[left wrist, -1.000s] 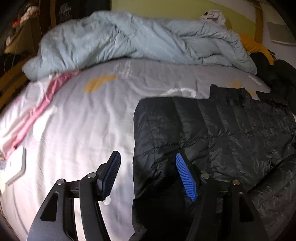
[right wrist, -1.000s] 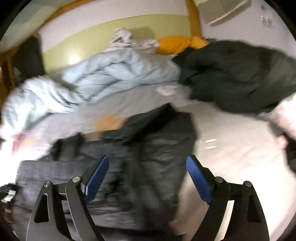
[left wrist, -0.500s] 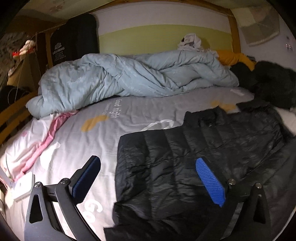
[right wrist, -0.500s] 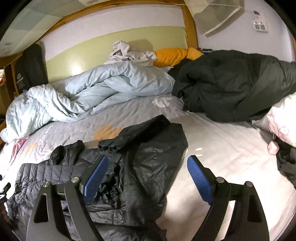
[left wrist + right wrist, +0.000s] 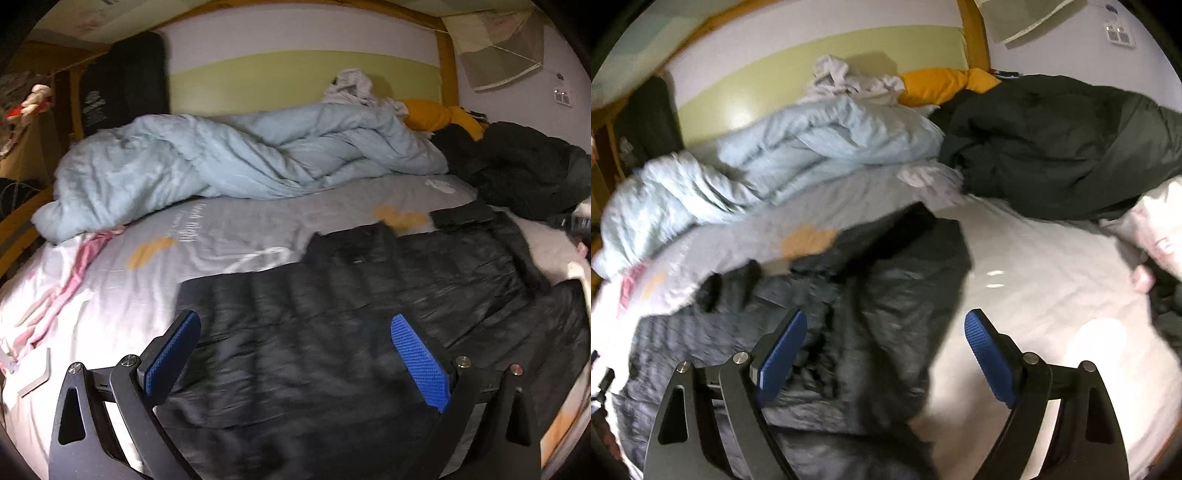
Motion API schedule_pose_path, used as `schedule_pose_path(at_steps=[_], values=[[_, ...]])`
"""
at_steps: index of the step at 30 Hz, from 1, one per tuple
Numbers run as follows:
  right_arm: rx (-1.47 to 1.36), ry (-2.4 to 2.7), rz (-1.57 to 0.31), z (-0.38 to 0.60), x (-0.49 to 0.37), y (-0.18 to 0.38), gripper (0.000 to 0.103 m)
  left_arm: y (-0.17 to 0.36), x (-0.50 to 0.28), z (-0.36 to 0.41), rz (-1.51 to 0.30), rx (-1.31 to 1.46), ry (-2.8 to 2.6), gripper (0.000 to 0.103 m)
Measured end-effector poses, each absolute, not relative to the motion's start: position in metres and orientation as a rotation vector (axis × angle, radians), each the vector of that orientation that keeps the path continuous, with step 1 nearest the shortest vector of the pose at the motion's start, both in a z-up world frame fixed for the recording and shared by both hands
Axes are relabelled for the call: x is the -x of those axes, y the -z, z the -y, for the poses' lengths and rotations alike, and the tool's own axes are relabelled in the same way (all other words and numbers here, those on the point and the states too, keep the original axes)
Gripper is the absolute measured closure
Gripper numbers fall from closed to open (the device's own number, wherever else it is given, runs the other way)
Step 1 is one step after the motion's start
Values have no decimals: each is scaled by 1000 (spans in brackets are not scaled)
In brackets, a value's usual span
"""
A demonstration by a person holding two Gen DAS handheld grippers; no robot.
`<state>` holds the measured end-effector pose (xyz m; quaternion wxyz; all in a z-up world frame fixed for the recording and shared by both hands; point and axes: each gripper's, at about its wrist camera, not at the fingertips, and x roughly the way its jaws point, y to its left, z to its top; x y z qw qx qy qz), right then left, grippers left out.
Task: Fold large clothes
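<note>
Two sets of jaws, both spread wide and both empty, and one black puffer jacket (image 5: 369, 314) lying flat on the bed sheet (image 5: 110, 302) between my views. I've got my left gripper (image 5: 295, 354) hanging over the jacket's body: the quilted panel fills the space under and ahead of the fingers, with its left edge just inside my left blue pad and nothing pinched. My right gripper (image 5: 886, 354) sits over the other end of the same garment (blurred, so I can't read the seams), with the dark fabric under its left finger and bare pale sheet under its right one.

What matters for the next move, as I read it: the jacket's long axis runs across the left view, from the squared hem end near my left fingers to the collar (image 5: 461, 216) and rumpled part off to the right. So the hem side belongs to my left hand, and the loose, bunched flap (image 5: 916, 258) that reaches up toward the dark green coat (image 5: 1052, 147) belongs to my right hand, which is nearer to it. That flap lies ahead of the right jaws and slightly left of centre.

Behind it all, the light blue duvet (image 5: 240, 158) is heaped along the headboard, well apart from the jacket.
</note>
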<state>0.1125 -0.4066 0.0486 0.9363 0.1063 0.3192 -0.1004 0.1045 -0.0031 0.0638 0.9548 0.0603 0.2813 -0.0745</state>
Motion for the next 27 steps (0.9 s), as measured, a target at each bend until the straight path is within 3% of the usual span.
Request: schedule_pose_path(at_steps=[6, 11, 16, 22, 25, 27], values=[[-222, 175, -821, 438, -117, -34, 14, -100, -132, 94, -601, -147, 303, 0], [-258, 254, -801, 469, -106, -36, 14, -110, -167, 182, -595, -249, 410, 0], [-485, 201, -827, 501, -99, -24, 14, -101, -211, 252, -676, -305, 469, 0], [-509, 284, -797, 525, -88, -28, 14, -68, -246, 320, -786, -417, 510, 1], [-519, 282, -785, 531, -83, -32, 14, -48, -258, 337, -779, -490, 445, 7], [-512, 279, -781, 530, -80, -34, 14, -39, -265, 343, -771, -513, 419, 22]])
